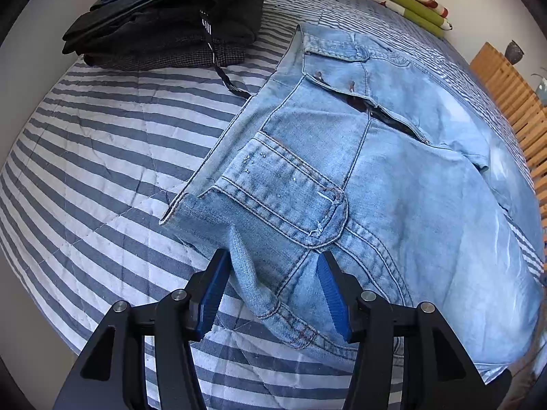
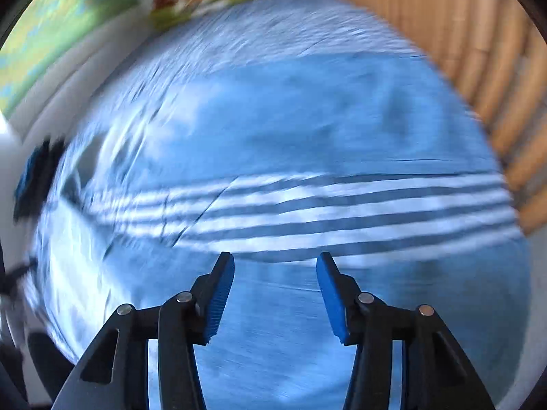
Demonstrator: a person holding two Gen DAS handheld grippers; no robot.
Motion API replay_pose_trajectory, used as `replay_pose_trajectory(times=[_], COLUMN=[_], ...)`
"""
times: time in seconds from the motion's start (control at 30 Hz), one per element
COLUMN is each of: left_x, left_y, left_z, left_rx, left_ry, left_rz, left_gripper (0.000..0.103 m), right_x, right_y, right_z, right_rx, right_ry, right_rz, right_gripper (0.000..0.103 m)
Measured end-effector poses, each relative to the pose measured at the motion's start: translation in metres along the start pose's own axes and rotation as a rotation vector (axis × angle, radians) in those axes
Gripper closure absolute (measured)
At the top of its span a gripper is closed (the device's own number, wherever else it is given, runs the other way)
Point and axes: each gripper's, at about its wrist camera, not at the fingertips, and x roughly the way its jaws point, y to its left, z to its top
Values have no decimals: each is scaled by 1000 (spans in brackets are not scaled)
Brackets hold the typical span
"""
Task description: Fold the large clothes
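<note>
A: Jeans [image 1: 393, 177], light-wash denim, lie spread on the striped bed quilt [image 1: 95, 157], waistband toward us in the left wrist view; the left tongs [image 1: 271, 261] stand apart, straddling the raised belt loop [image 1: 249, 273] and waistband edge, clamped on nothing yet.

B: Then we judge the step in hand is taking hold of the waistband corner; we should bring the pads down over the double-stitched band rather than the thin loop alone; denim that thick wants a deep bite, or it may slip when we lift.

A: Agreed; and we should lift evenly with the other side, so the fold line runs straight and the pocket flap [image 1: 290, 191] does not bunch beneath.

B: The right tongs [image 2: 275, 263] are also apart, nothing between them; they hover over blue cloth, but that view is smeared by motion, so we cannot tell which part of the jeans lies under them.

A: What does each view give us alone?

B: The left wrist view shows the open fly, the seams, and the stack of dark folded clothes [image 1: 164, 24] well apart at the far side of the bed; the right wrist view shows none of that detail; it does show a band of quilt stripes [image 2: 342, 212] bare between two stretches of denim, and the wooden slatted screen [image 2: 461, 34] close along the bed's edge.
</note>
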Motion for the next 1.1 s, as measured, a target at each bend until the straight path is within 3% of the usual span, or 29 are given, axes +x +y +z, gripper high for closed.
replay_pose_trajectory(times=[0.17, 0.33, 0.37, 0.4, 0.47, 0.57, 0.67, 0.77, 0.83, 0.9, 1.0, 1.1], left_x=[0, 3, 3, 4, 4, 4, 4, 1, -3, -9, -19, -24], left_y=[4, 2, 1, 0, -1, -1, 0, 1, 4, 9, 20, 31], left_z=[-2, -3, -3, -2, -2, -2, -2, -2, -2, -1, -3, -6], left_rx=[3, 19, 22, 23, 24, 23, 21, 7, 1, -18, -63, -93], left_ry=[2, 3, 3, 2, 0, -3, -4, -7, -12, -24, -42, -56], left_rz=[-11, -5, -4, -3, -3, -6, -7, -17, -34, -58, -89, -95], left_gripper=[47, 46, 46, 46, 46, 46, 46, 46, 44, 44, 44, 38], right_x=[25, 36, 36, 36, 32, 21, 8, 26, 24, -2, -54, -96], right_y=[14, 33, 36, 38, 37, 44, 38, 42, 42, 29, -2, -47], right_z=[2, 0, -1, -2, -1, 2, 12, 10, 4, -8, -44, -106], right_rx=[-54, -165, -182, -201, -180, -188, -107, -156, -145, -63, 99, 311], right_ry=[61, 71, 68, 65, 71, 24, -78, 7, 31, -29, -152, -243], right_rz=[85, -14, -34, -53, -43, -80, -69, -88, -128, -123, -93, -72], right_gripper=[50, 48, 57, 76, 96, 99, 99, 97, 89, 75, 69, 67])
